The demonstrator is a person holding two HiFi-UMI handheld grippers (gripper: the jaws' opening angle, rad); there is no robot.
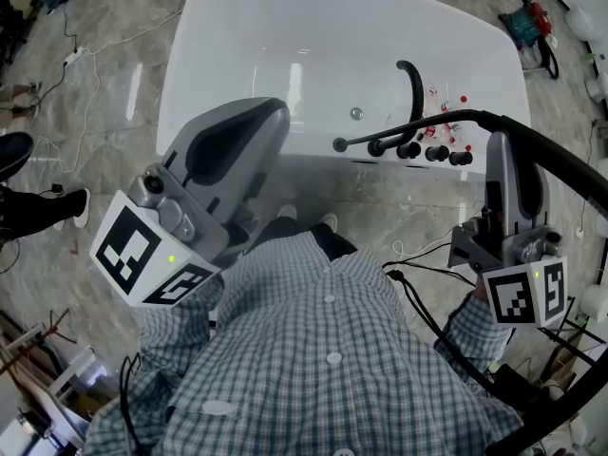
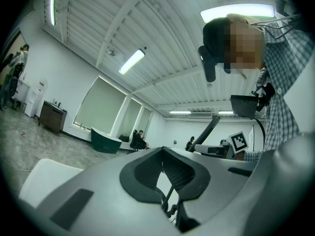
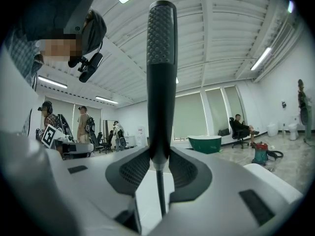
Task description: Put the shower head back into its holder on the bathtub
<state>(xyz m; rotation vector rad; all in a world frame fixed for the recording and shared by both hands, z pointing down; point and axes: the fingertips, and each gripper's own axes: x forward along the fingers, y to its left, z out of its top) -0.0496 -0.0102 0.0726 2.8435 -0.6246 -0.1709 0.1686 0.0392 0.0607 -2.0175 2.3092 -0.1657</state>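
Grey marble floor (image 1: pixel 85 74) surrounds one white bathtub (image 1: pixel 285 27), which has one curved black spout (image 1: pixel 415 88) at its near rim. Of the two grippers, the right gripper (image 3: pixel 160 168) is clamped on the single black shower head (image 3: pixel 161 82), held upright off the tub. The left gripper (image 2: pixel 165 176) has its jaws slightly apart with nothing between them.

Glossy smooth bathtub (image 1: pixel 285 27); matt, dimpled shower head (image 3: pixel 161 68).

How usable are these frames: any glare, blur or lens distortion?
Head view: even light, sharp, with the bathtub edges bowed by the wide lens. Left gripper view: strong fisheye, dark corners, ceiling lamp blown out. Right gripper view: same fisheye and dark corners, with the shower head in sharp focus.
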